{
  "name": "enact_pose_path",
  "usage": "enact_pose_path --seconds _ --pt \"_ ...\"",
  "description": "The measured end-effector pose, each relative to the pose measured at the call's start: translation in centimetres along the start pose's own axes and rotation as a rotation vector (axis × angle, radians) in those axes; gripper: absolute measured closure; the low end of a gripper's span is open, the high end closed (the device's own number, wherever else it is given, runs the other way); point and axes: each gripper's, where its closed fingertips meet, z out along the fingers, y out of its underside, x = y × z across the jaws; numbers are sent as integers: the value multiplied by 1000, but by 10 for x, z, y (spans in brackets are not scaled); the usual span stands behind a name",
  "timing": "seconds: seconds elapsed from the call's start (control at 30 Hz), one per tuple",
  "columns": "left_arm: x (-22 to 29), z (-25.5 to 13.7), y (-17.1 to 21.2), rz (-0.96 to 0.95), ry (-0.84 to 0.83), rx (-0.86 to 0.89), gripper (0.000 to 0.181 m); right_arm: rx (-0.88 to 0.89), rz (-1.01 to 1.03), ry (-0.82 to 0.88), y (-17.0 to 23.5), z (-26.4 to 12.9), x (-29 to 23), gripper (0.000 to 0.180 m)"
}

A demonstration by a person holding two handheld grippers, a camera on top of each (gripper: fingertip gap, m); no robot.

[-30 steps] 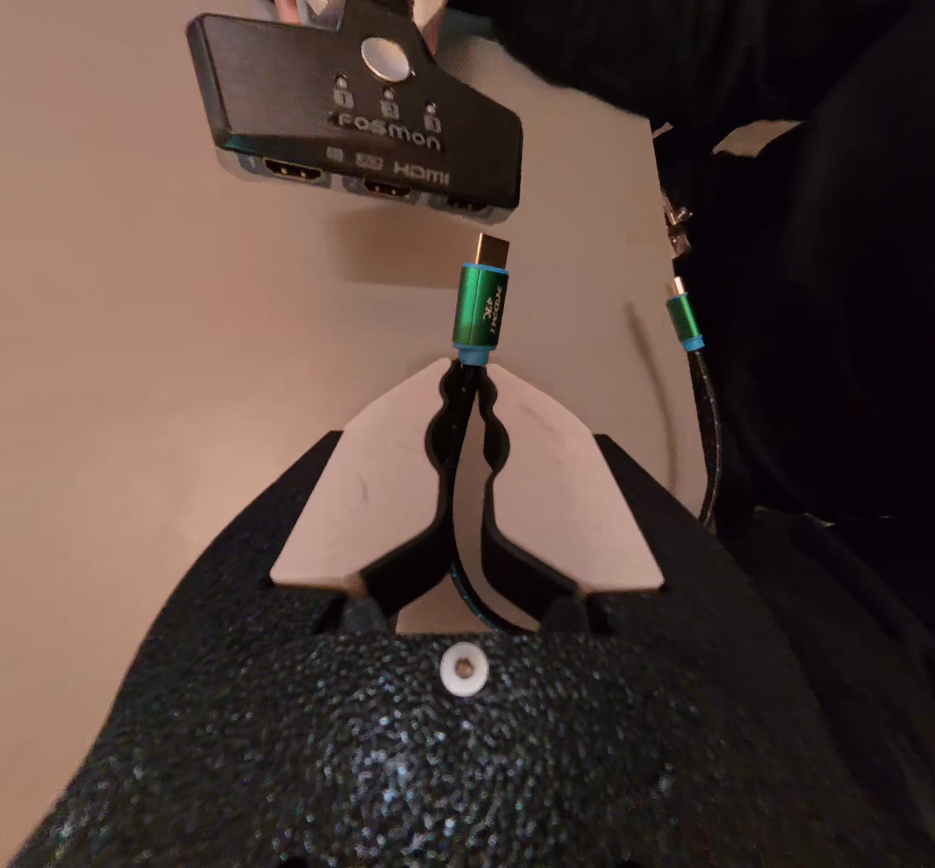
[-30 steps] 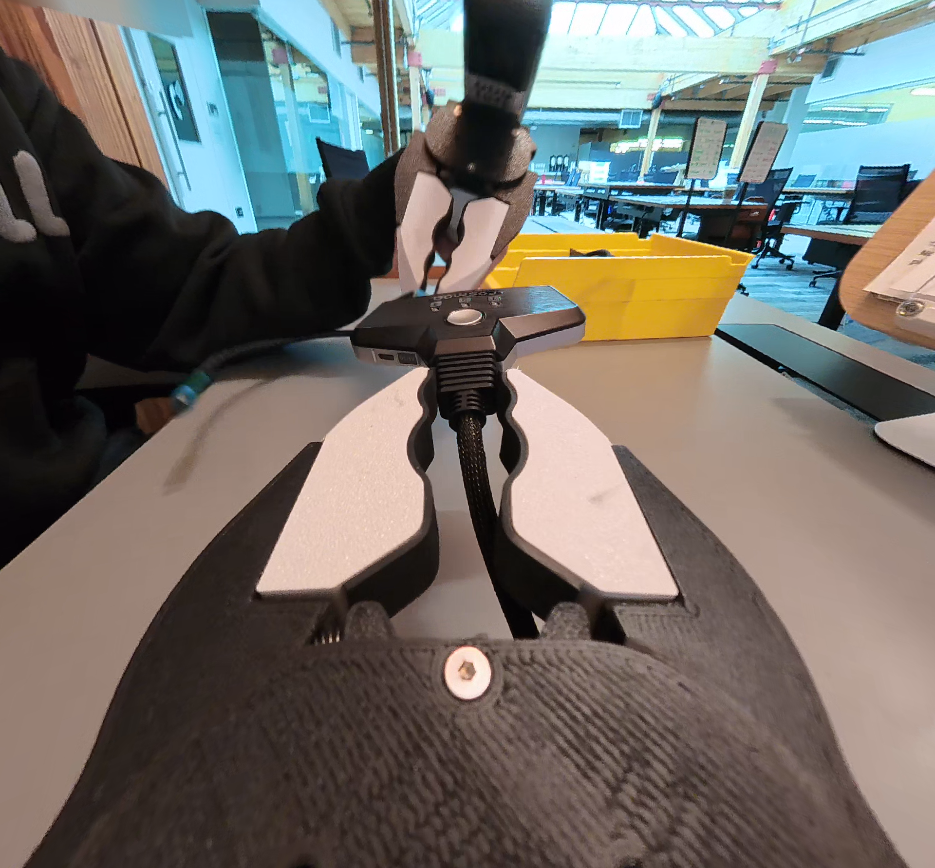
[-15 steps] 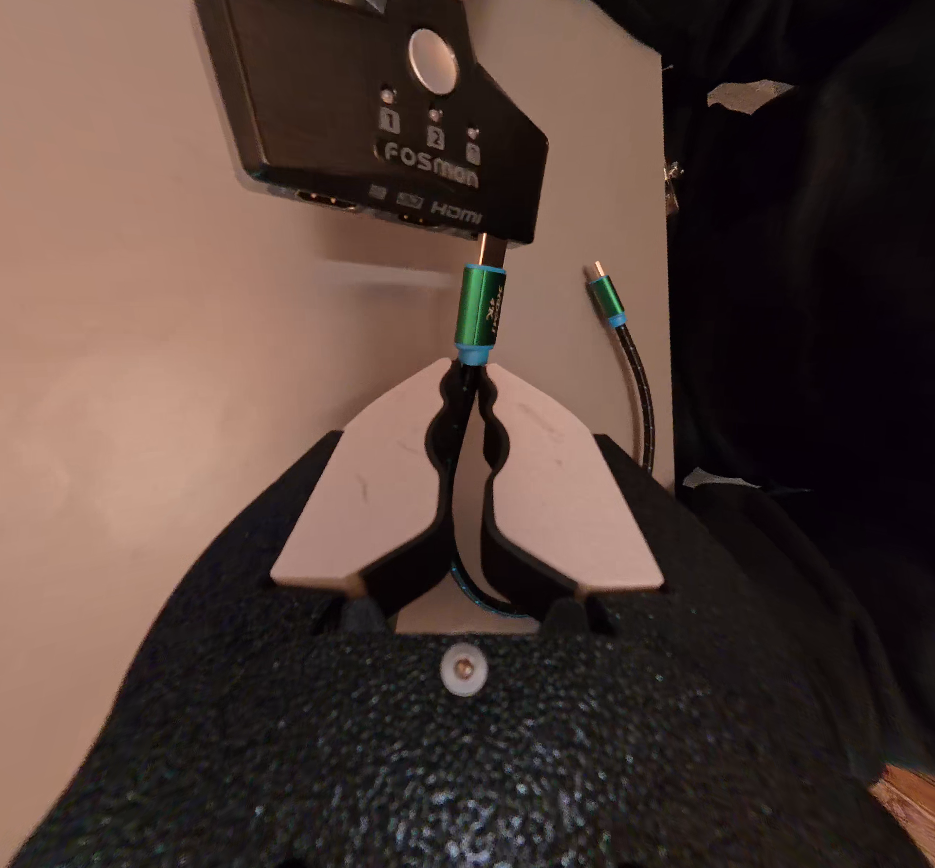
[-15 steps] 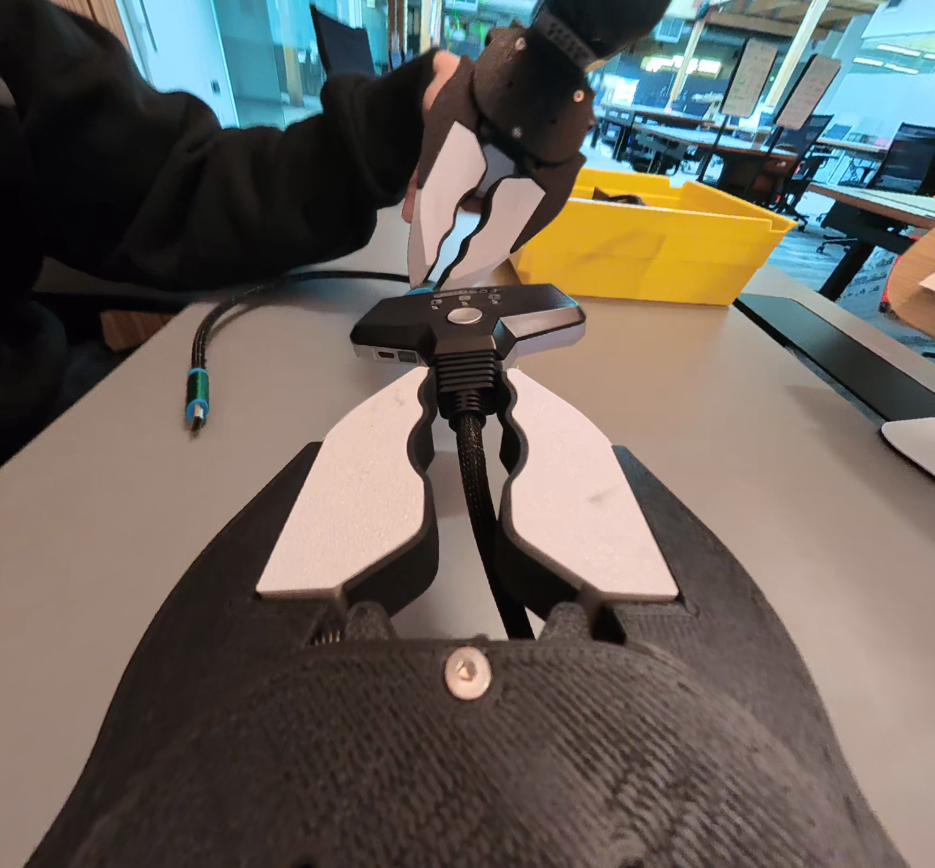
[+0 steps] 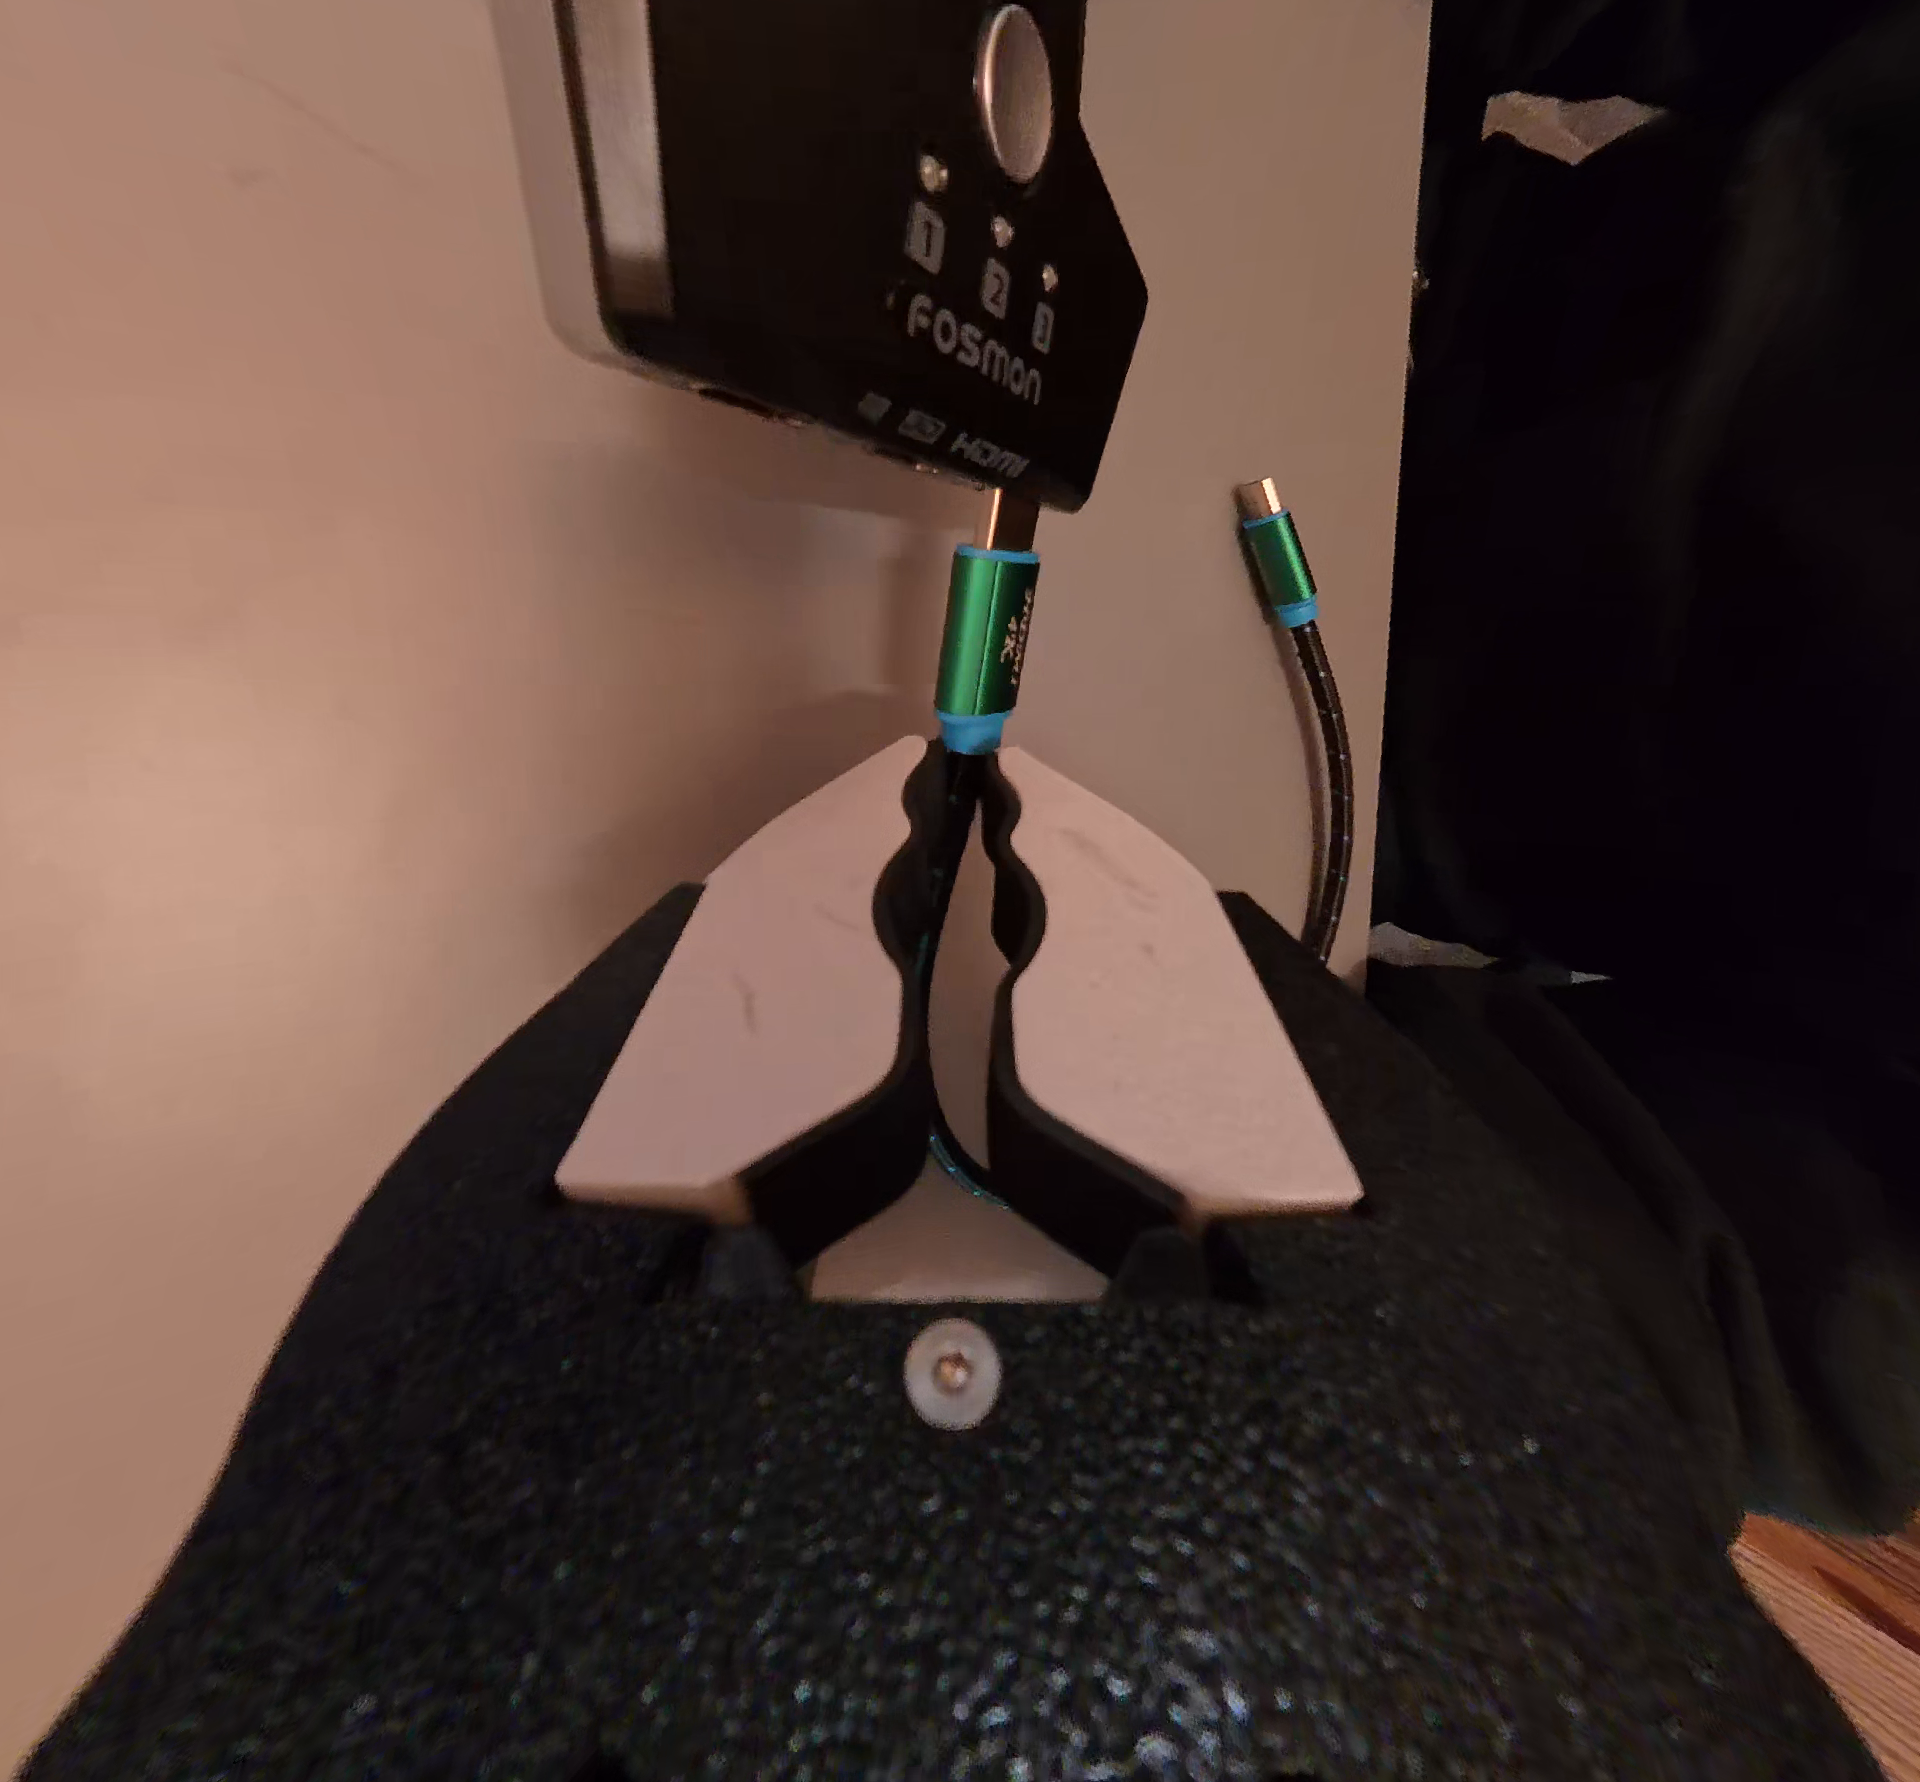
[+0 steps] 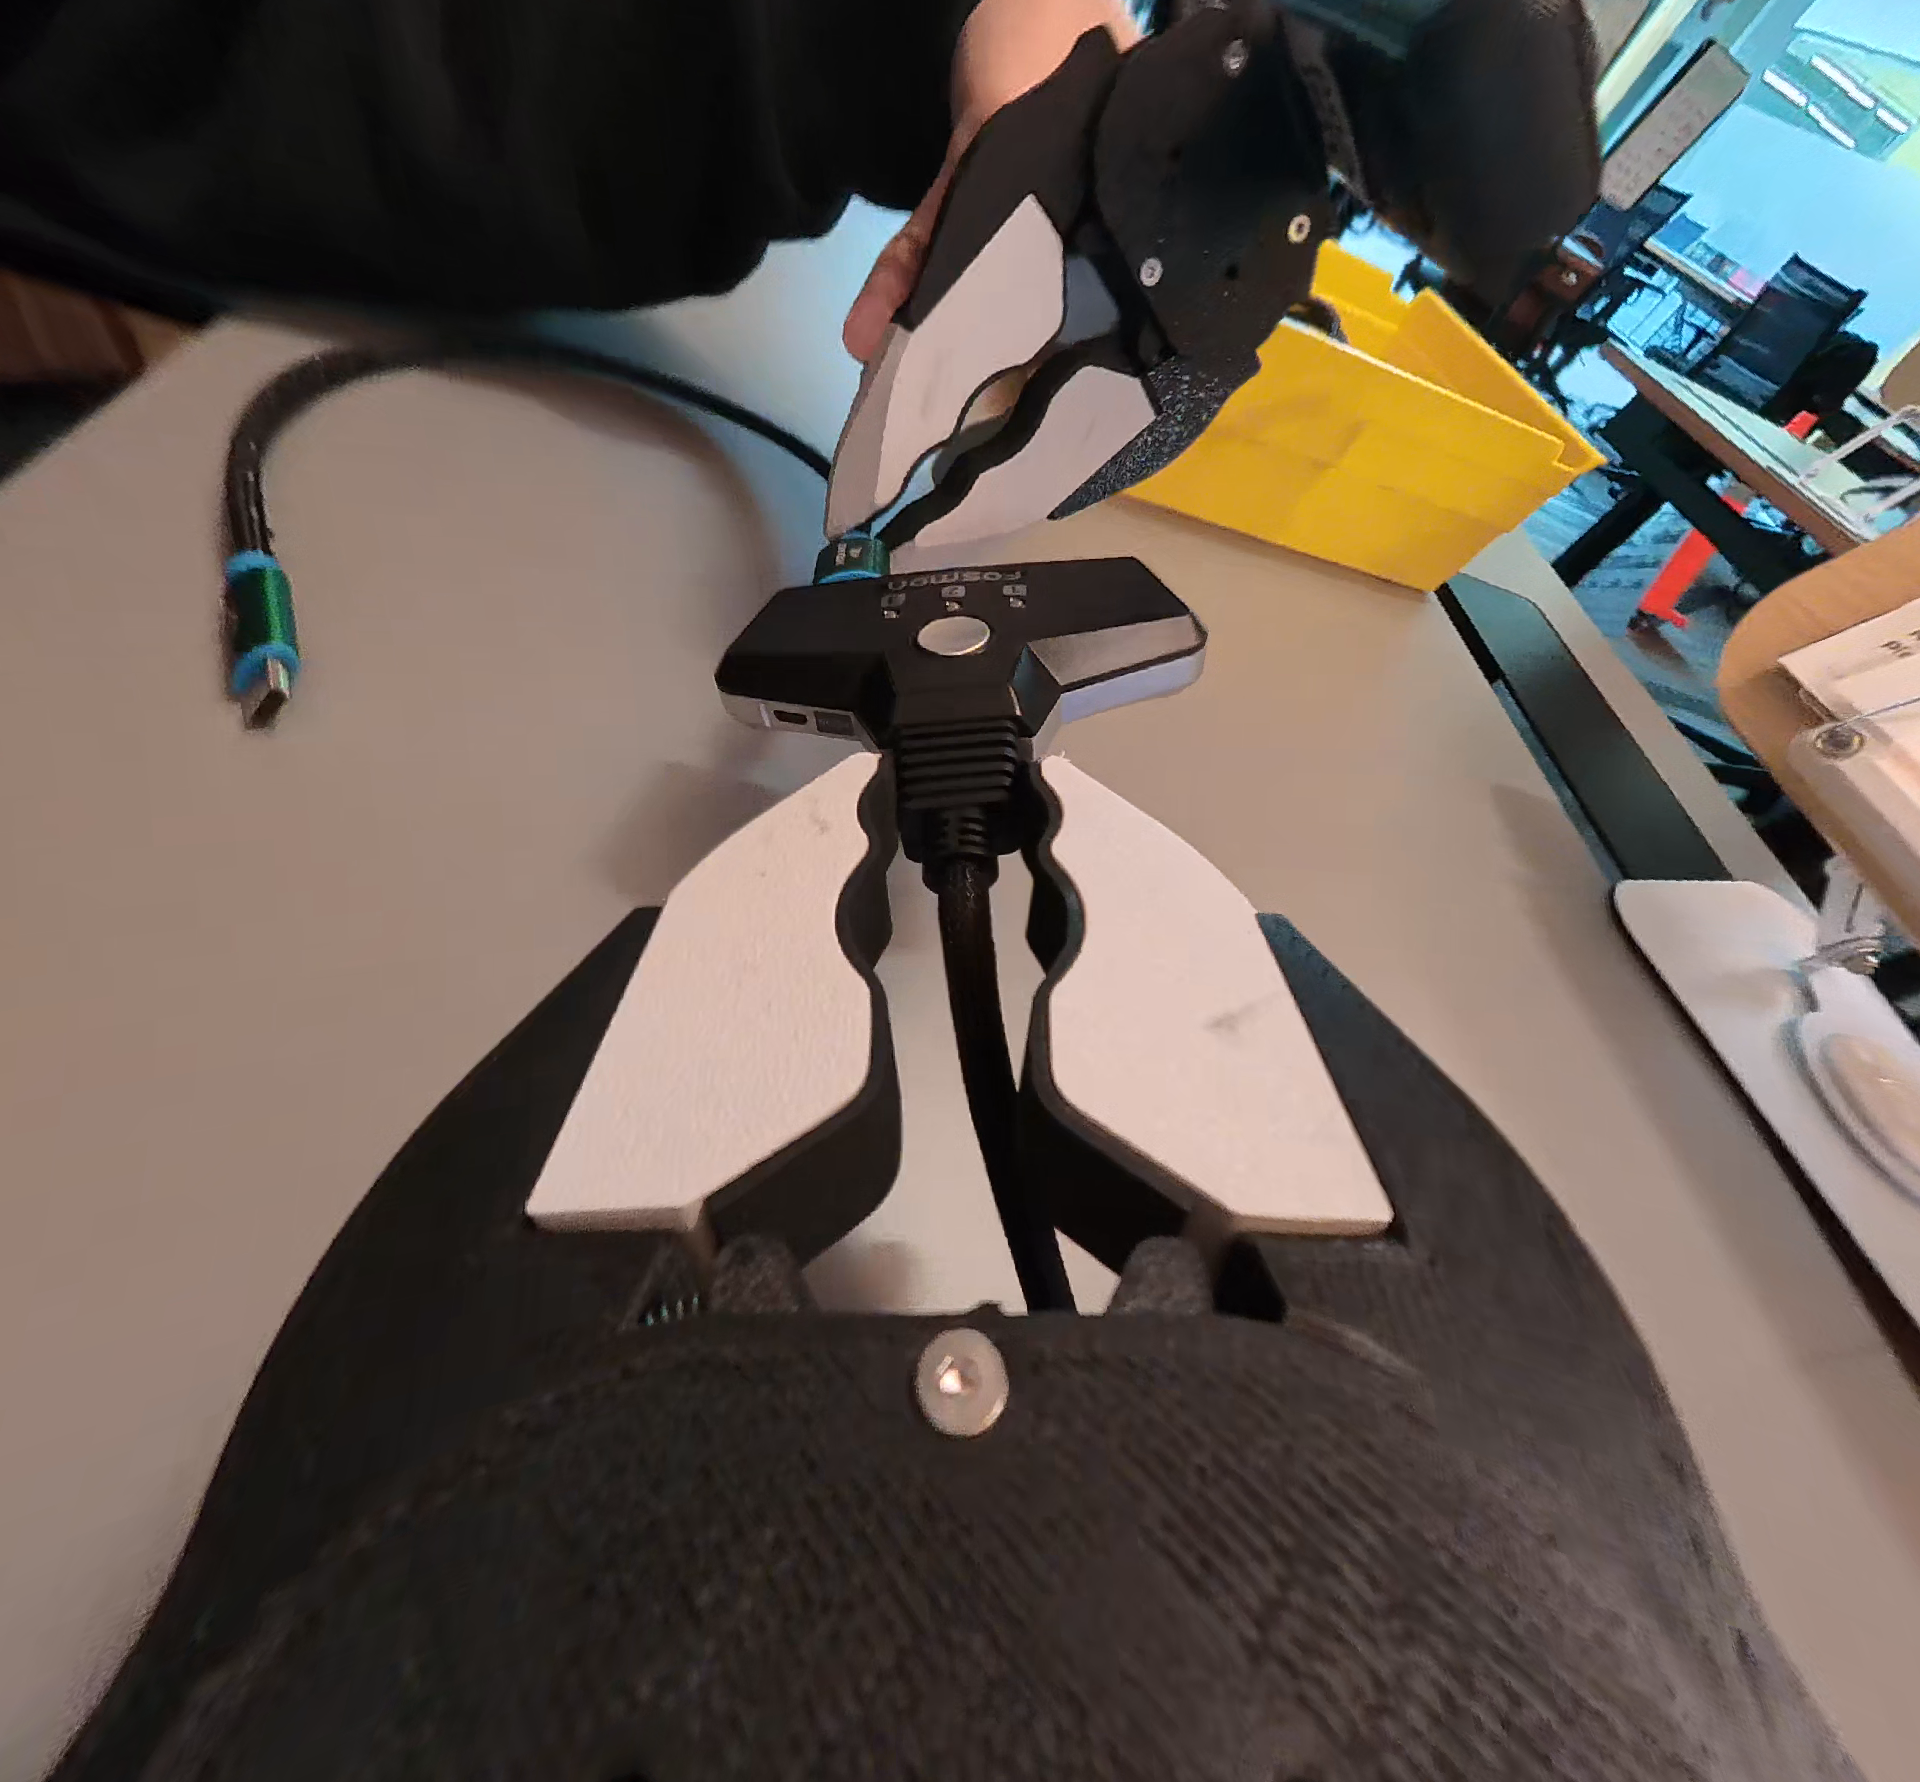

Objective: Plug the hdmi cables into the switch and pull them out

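Two grippers are in use: the left gripper (image 5: 966, 776) and the right gripper (image 6: 956, 776). There is one black switch (image 6: 961, 636), with one round button and three numbered marks on its top. Two green-shelled plugs show, each on its own braided cable: the held plug (image 5: 982, 636) and the loose plug (image 6: 260, 626). One thicker black lead (image 6: 982, 1005) leaves the switch. One yellow bin (image 6: 1382, 454) stands behind, though it may be two nested; blur hides the seam.
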Motion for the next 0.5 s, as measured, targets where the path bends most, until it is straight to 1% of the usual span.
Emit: enact_pose_path --seconds 0.07,0.13,0.23,0.4,0.5 --pt "-3 1 1 12 -23 -17 176 -26 -11 4 2 3 -1 157" --pt "-7 -1 1 29 -55 -16 175 -25 24 10 5 5 1 157" --pt "-9 -8 -6 42 -71 55 175 16 96 31 7 1 7 156" --pt "-11 -21 -15 59 -97 152 174 67 145 90 7 -1 18 156" --pt "-8 -29 -20 67 -85 221 174 113 172 104 4 -3 22 155"
